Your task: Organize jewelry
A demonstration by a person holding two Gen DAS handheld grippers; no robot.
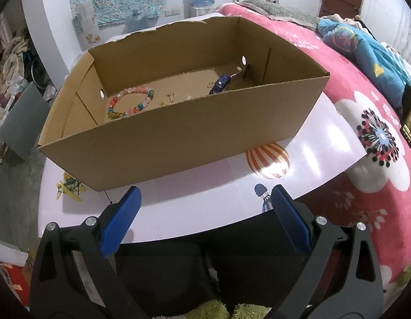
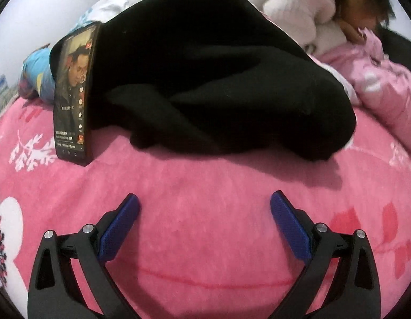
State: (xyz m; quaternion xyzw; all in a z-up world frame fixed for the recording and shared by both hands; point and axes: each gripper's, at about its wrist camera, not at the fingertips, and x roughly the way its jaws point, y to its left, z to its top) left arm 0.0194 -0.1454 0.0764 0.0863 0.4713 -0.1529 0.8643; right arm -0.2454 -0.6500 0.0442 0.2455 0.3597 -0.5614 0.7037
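Observation:
An open cardboard box (image 1: pixel 178 130) stands on a white board (image 1: pixel 325 143) in the left wrist view. Inside it lie a bracelet of coloured beads (image 1: pixel 131 103), several small gold pieces (image 1: pixel 170 97) and a small dark blue box (image 1: pixel 220 83). My left gripper (image 1: pixel 205 194) is open and empty, in front of the box's near wall, above the board's front edge. My right gripper (image 2: pixel 204 202) is open and empty over the pink blanket (image 2: pixel 205 175), away from the box. No jewelry shows in the right wrist view.
A phone (image 2: pixel 72 95) with a lit screen leans against a black garment (image 2: pixel 205 74) on the bed. A person (image 2: pixel 359 5) lies at the back right. The white board rests on the pink flowered blanket (image 1: pixel 364 180). Clutter is on the floor to the left (image 1: pixel 11 61).

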